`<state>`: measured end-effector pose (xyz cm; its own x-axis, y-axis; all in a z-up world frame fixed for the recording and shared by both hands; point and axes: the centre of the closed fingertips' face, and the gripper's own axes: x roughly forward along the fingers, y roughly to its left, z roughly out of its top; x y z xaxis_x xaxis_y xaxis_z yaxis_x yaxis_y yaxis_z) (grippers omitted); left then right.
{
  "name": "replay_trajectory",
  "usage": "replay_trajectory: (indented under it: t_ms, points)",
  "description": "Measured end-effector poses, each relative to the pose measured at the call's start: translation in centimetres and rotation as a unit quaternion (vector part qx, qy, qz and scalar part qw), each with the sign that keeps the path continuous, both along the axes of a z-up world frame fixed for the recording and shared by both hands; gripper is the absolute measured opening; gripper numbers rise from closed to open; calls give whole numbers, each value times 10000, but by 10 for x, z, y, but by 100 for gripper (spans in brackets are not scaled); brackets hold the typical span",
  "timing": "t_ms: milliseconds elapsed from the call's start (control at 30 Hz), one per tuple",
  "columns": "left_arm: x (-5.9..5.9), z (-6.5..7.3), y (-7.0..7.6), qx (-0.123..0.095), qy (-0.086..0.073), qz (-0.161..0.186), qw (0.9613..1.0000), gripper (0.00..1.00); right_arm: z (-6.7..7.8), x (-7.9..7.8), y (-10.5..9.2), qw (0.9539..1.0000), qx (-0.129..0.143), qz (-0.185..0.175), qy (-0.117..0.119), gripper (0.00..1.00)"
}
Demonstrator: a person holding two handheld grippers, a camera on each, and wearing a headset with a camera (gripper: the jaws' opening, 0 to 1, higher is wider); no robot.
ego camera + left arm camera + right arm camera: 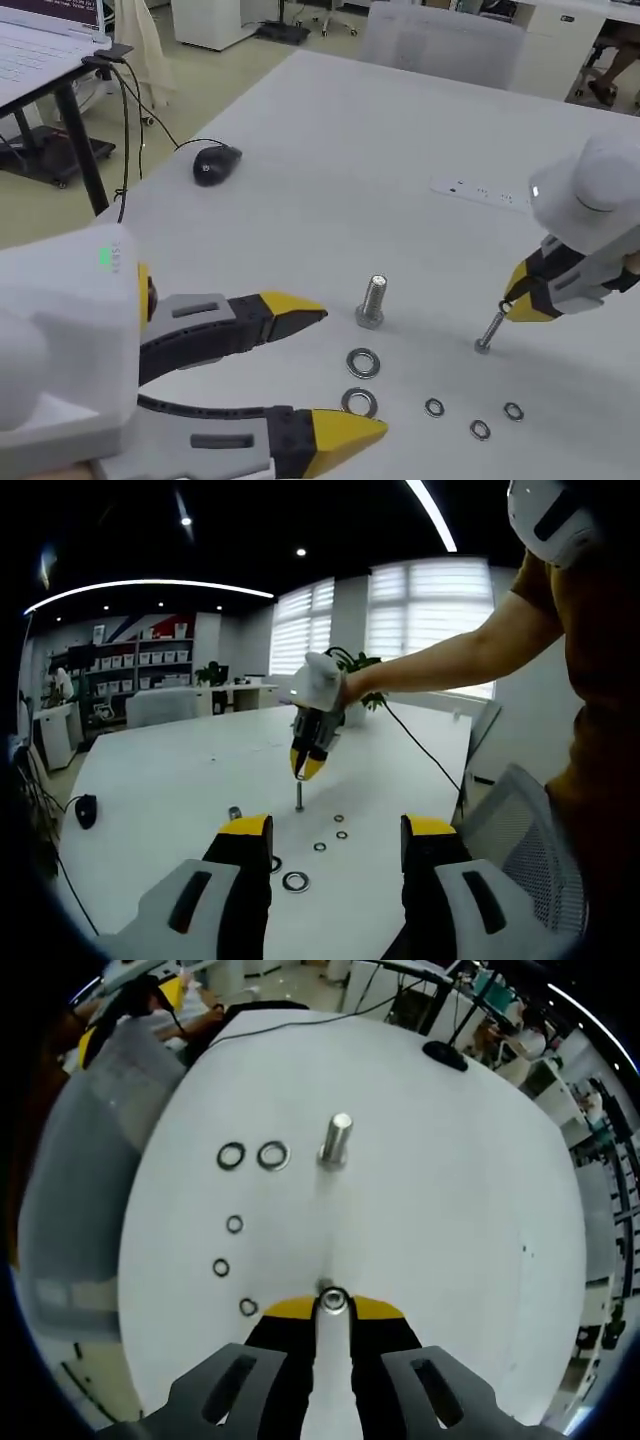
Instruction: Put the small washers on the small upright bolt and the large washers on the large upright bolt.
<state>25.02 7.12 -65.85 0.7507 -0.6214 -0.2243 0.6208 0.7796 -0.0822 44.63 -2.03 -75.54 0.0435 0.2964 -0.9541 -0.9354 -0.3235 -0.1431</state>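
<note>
pinching a small washer [333, 1301] over the small bolt [489, 333] with right claw [513, 306], left claw [352, 372] spread wide

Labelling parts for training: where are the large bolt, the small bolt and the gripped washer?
large bolt [371, 300], head view, threaded shaft.
small bolt [491, 330], head view, mid-shaft.
small washer [325, 1301], right gripper view, ring at the jaw tips.

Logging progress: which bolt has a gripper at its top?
The thinner, small bolt: the right gripper holds a small washer at its tip; the large bolt stands alone.
</note>
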Motion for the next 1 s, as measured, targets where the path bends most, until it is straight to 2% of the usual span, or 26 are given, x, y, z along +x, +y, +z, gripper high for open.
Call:
replay_trajectory:
  t_ms: [167, 333, 400, 633, 1000]
  points:
    - [0, -1, 1, -18, 16, -3, 10000, 50, -5, -1, 0, 10000, -63, 17, 52, 12]
    - [-1, -1, 0, -39, 25, -3, 10000, 50, -9, 2, 1, 9999, -83, 88, -21, 12]
    - [-1, -1, 0, -21, 33, -11, 10000, 50, -11, 1, 0, 9999, -118, 51, 40, 12]
    - [0, 1, 0, -13, 21, 11, 10000, 50, -16, 3, -1, 9998, -154, 89, 15, 12]
    - [-1, 2, -4, -17, 53, 2, 10000, 50, -40, 2, -2, 9996, -232, 163, 63, 13]
